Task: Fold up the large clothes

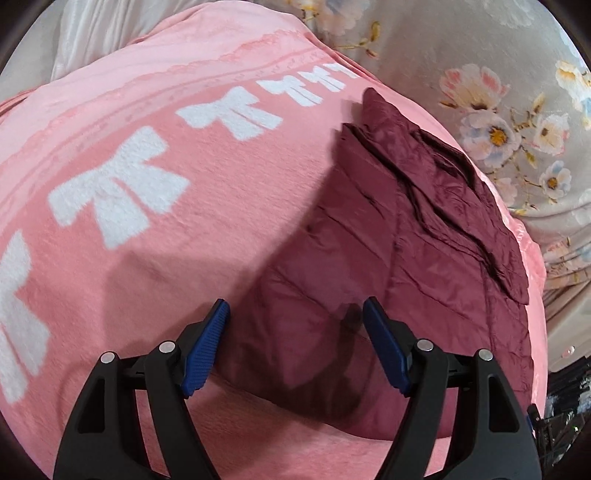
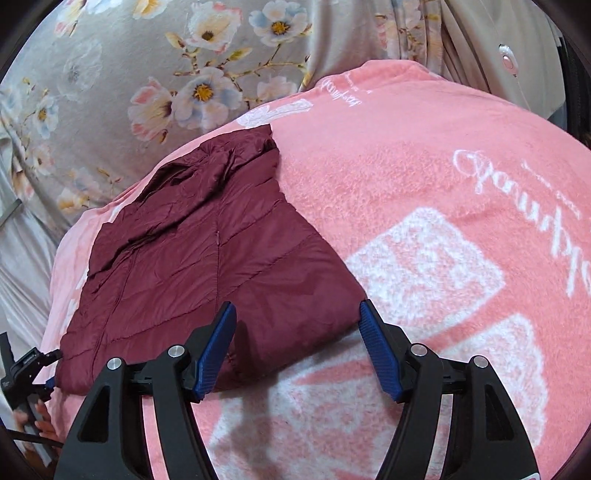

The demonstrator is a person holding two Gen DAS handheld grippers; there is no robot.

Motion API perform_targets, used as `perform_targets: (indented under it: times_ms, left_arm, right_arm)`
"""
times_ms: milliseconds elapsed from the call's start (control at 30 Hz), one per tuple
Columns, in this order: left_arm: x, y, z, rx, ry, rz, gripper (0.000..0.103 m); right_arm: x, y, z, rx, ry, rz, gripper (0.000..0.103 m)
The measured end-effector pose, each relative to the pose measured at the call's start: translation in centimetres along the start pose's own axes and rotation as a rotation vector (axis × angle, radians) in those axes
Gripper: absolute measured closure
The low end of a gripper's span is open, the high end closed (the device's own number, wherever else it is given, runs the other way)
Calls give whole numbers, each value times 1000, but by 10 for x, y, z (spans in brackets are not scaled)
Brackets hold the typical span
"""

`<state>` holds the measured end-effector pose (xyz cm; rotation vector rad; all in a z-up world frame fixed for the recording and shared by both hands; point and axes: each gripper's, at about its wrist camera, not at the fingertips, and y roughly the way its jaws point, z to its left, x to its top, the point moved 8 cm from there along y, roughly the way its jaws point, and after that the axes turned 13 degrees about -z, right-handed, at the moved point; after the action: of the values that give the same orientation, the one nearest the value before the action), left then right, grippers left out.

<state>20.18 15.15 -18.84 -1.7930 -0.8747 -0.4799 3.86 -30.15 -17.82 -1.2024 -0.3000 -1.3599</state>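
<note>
A maroon quilted jacket [image 1: 388,236] lies folded flat on a pink fleece blanket [image 1: 155,229]. In the left wrist view my left gripper [image 1: 295,343] hovers open over the jacket's near edge, its blue pads [image 1: 207,350] wide apart with nothing pinched between them. The right wrist view shows the same jacket [image 2: 207,266] from the other side. My right gripper [image 2: 297,347] is open above the jacket's near corner, pads [image 2: 380,354] clear of the cloth. The left gripper [image 2: 29,369] and a hand show at the far left edge of that view.
The pink blanket [image 2: 424,192] carries white bows and lettering and covers a bed. A grey floral sheet [image 1: 498,110] lies beyond the jacket [image 2: 110,74]. A pale pillow [image 1: 96,33] sits at the back left. Dark clutter [image 1: 565,398] shows past the blanket's right edge.
</note>
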Motion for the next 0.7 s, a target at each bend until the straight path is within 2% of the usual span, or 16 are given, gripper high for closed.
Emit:
perform_targets:
  times_ms: [33,133,167,200,300,467,700]
  left_arm:
    - [-2,0,-4,-7,5,3,39]
    - [-4,0,-12,-19,18,17,62]
    - [-4,-1,-15,-28,21,21,75]
    - [-3,-2,-16,-33,26,22,85]
    - [2,-12,-21,-57,33,10,95]
    - [14,-51,-28,-114,58,-44,97]
    - [15,-146,-14,-176,122,-111,97]
  right_arm:
    - [-1,3,0,1,7,8,40]
    - [-3,8,-2,11,39,28,69]
    - [-3,9,-2,14,49,32,85]
    - [-2,9,-2,36,70,32,96]
    - [2,-1,2,53,61,1,99]
    - [14,-45,20,123,-58,-97,100]
    - [10,-140,19,274,-225,-177,101]
